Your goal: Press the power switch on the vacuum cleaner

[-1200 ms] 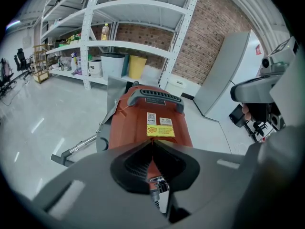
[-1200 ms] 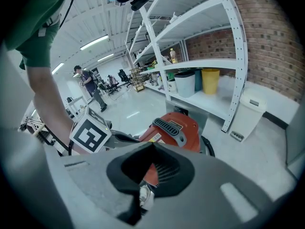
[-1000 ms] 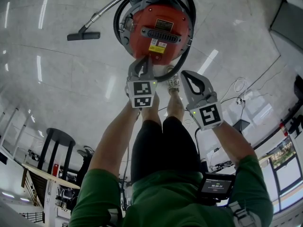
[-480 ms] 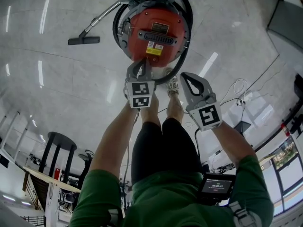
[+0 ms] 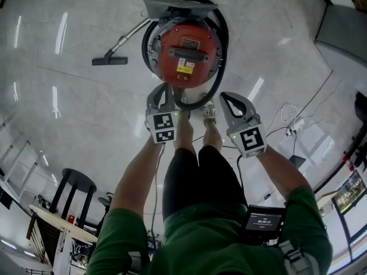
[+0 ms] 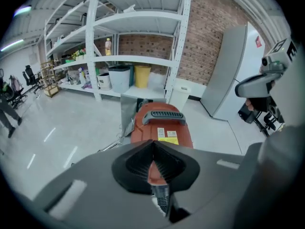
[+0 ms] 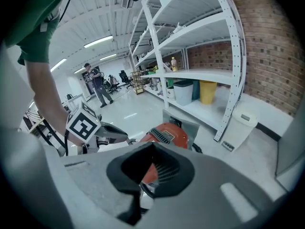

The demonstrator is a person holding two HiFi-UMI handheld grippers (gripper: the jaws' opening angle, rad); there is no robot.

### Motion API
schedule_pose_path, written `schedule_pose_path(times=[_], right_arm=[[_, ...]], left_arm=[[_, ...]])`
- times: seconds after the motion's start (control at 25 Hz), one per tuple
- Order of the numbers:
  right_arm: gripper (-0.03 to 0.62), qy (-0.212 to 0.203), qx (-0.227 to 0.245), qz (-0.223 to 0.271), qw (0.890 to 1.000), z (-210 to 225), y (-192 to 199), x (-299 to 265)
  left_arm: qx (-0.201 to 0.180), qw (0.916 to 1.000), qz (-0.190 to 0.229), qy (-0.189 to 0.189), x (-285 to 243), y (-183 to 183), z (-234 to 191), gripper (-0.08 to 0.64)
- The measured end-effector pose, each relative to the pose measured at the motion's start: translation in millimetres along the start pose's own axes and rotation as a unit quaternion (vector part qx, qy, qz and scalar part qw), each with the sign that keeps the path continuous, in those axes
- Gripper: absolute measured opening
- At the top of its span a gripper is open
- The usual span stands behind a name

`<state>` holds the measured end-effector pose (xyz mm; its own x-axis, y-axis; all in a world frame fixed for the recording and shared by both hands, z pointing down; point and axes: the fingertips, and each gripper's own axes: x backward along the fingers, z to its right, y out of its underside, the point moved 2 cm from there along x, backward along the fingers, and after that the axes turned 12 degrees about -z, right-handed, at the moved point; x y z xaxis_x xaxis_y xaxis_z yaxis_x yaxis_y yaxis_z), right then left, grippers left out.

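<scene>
Just ahead of the left tongs (image 5: pixel 166 89) — jaws together — stands the vacuum cleaner (image 5: pixel 187 53).

The left gripper (image 5: pixel 163 88) has drawn back toward the person and a little to the left. Its tip lay over the near edge of the red vacuum cleaner (image 5: pixel 186 47) by the yellow label. It now sits off the red body, at the black hose (image 5: pixel 219 67). In the head view, the vacuum cleaner and floor nozzle (image 5: pixel 109 61) show smaller and lower.
</scene>
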<state>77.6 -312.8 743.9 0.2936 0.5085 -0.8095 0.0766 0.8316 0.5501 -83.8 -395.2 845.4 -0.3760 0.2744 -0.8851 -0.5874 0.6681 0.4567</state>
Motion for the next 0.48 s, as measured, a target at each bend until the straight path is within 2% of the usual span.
schedule_pose_path(times=[0.28,0.48], right_arm=[[0.002,0.015,0.029,0.043,0.999,-1.0,-41.2,66.2],[0.002,0.026,0.047,0.062,0.997,-7.2,-61.4,117.7]], left_arm=[[0.043,0.9958,0.080,-0.008,98.9,-43.8,7.4,0.011],[0.047,0.9926,0.111,-0.012,161.7,-64.7,18.1,0.011]])
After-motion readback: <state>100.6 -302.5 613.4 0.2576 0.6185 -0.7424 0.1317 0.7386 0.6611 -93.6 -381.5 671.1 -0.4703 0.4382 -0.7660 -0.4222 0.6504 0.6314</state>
